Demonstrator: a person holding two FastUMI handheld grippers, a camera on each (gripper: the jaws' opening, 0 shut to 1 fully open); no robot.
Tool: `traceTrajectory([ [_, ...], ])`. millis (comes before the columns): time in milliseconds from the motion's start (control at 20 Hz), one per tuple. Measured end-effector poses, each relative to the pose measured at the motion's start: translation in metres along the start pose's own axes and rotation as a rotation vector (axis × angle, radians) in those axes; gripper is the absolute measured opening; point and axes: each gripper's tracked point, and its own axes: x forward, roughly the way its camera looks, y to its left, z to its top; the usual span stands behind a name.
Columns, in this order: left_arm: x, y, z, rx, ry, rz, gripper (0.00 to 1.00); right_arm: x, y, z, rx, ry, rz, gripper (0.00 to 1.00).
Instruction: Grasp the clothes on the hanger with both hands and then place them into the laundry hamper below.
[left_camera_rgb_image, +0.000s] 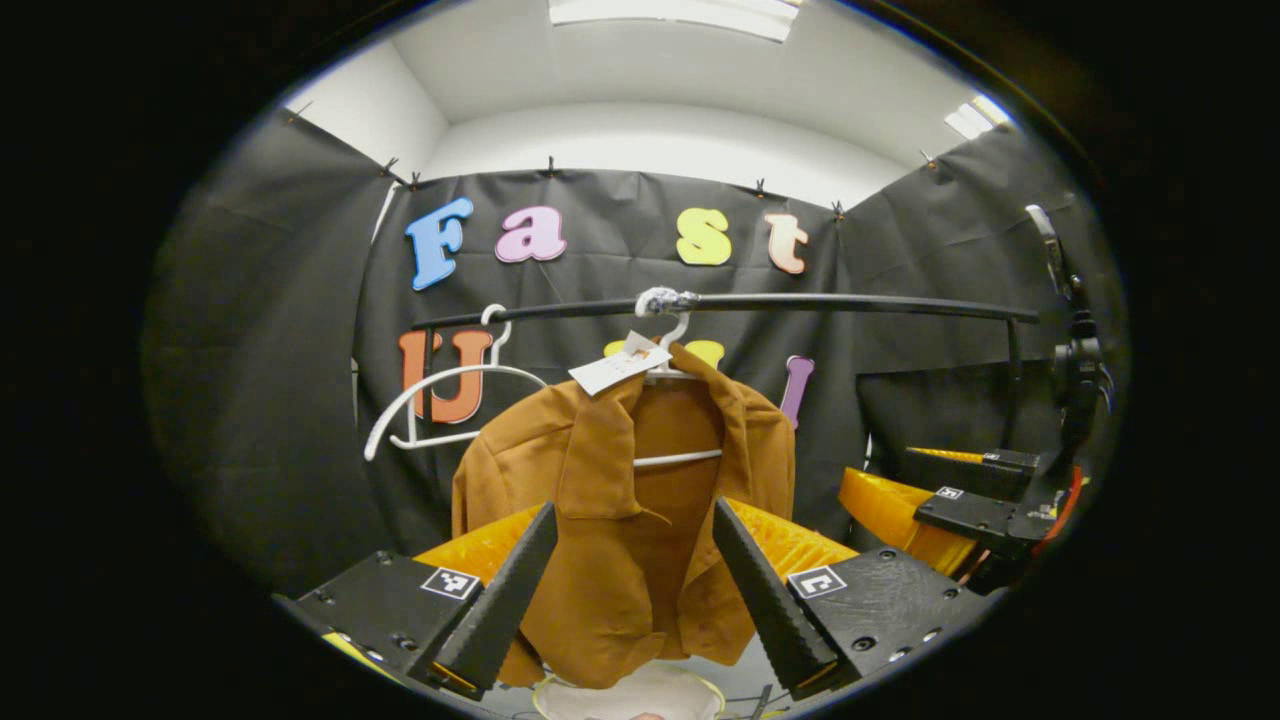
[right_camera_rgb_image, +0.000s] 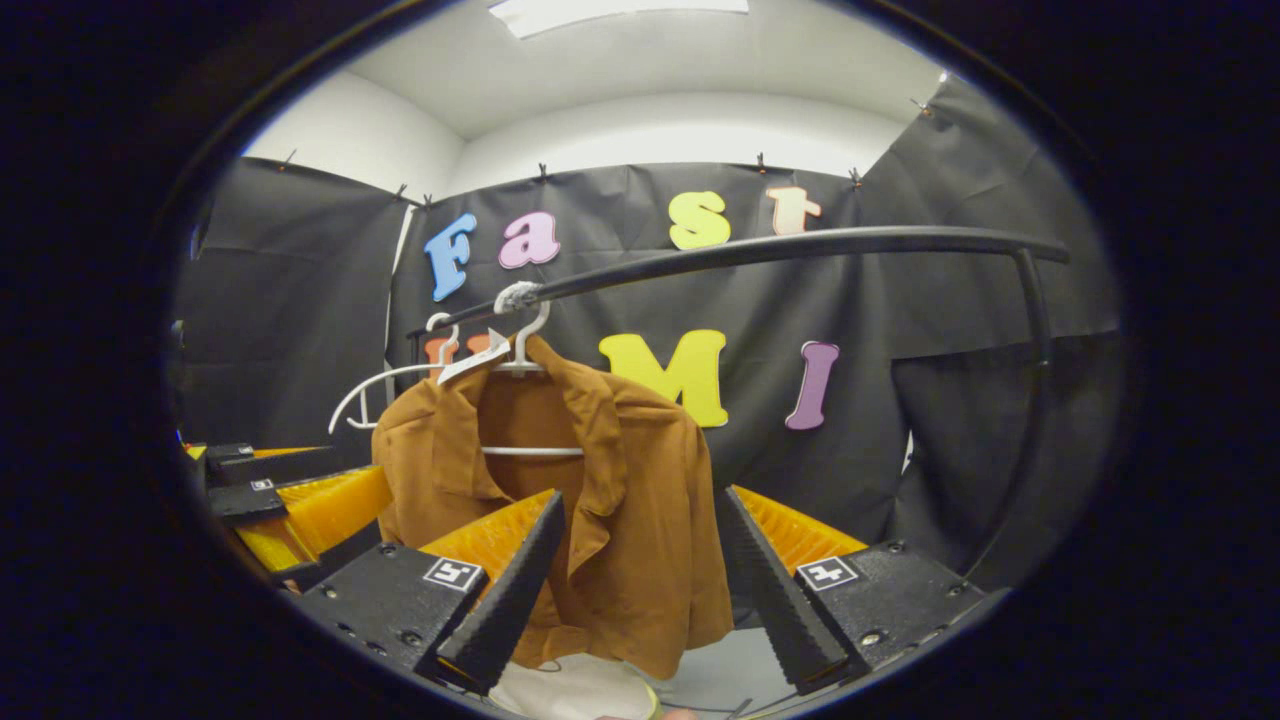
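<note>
Both hand-held grippers (left_camera_rgb_image: 635, 580) (right_camera_rgb_image: 640, 575), spread, face the hanging brown jacket (left_camera_rgb_image: 620, 520) (right_camera_rgb_image: 560, 500).

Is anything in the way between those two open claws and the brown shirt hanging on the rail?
Nothing. In both gripper views, only open air separates the left gripper and right gripper from the brown shirt on its hanger.

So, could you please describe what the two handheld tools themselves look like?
Each tool, left tool and right tool, has two wedge-shaped, ridged fingers mounted on black blocks. The blocks carry small square black-and-white markers and visible screws, with ribbed orange parts behind them.
</note>
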Motion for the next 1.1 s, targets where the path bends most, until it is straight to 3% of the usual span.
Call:
traceTrajectory([
  [250,0.030,0.003,-0.021,-0.039,0.064,-0.007,0.96,0.024,0.004,-0.019,-0.014,0.032,-0.016,0.99],
  [300,0.037,0.003,-0.027,-0.048,0.084,-0.004,1.00,0.032,0.006,-0.023,-0.012,0.041,-0.001,0.99],
  [700,0.102,-0.001,-0.069,-0.097,0.193,0.082,0.97,0.102,0.003,-0.064,0.015,0.144,0.120,0.99],
  [900,0.130,0.016,-0.077,-0.169,0.200,0.174,0.96,0.126,0.005,-0.076,0.038,0.170,0.173,0.99],
  [1100,0.144,0.023,-0.070,-0.197,0.189,0.215,1.00,0.138,0.019,-0.072,0.065,0.178,0.231,0.99],
])
